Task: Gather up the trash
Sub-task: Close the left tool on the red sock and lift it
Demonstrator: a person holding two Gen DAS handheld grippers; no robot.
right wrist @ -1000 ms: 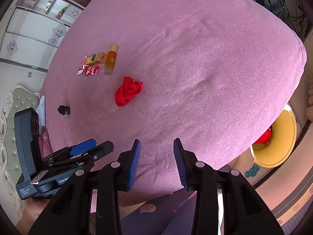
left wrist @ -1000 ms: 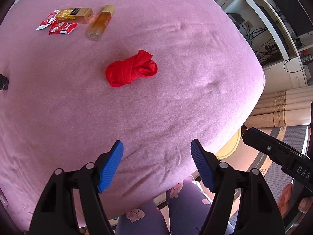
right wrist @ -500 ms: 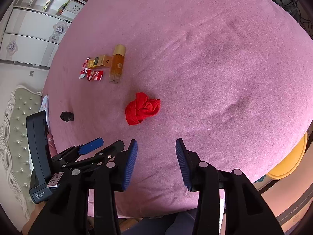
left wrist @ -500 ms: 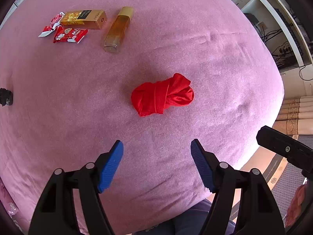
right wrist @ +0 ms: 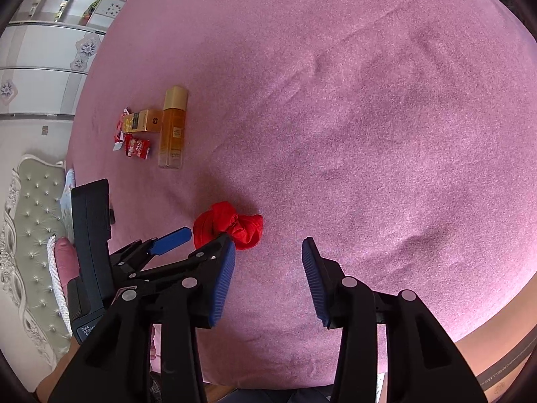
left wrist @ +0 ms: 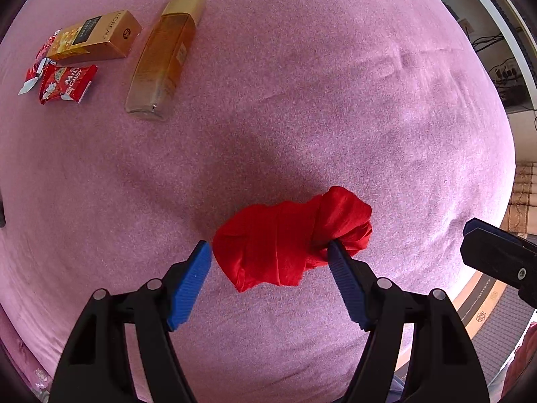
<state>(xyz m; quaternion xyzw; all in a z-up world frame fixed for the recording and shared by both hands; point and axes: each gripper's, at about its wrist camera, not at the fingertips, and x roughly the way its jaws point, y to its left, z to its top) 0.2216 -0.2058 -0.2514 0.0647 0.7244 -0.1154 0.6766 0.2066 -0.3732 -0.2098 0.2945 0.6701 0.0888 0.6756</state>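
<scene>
A crumpled red cloth lies on the pink bed cover. My left gripper is open, its blue pads at either side of the cloth, touching its edges. In the right wrist view the cloth lies just beyond the left gripper. My right gripper is open and empty, hovering over bare cover to the right of the cloth. At the far left lie a gold bottle, a gold box and red candy wrappers.
The bed's edge curves down at the right, with floor and a rug below. A shelf with cables stands at the far right. A padded headboard is on the left in the right wrist view.
Both grippers moved forward over the bed. My left gripper came down around the red cloth, which was well ahead of it before. The yellow bin dropped out of the right wrist view.
</scene>
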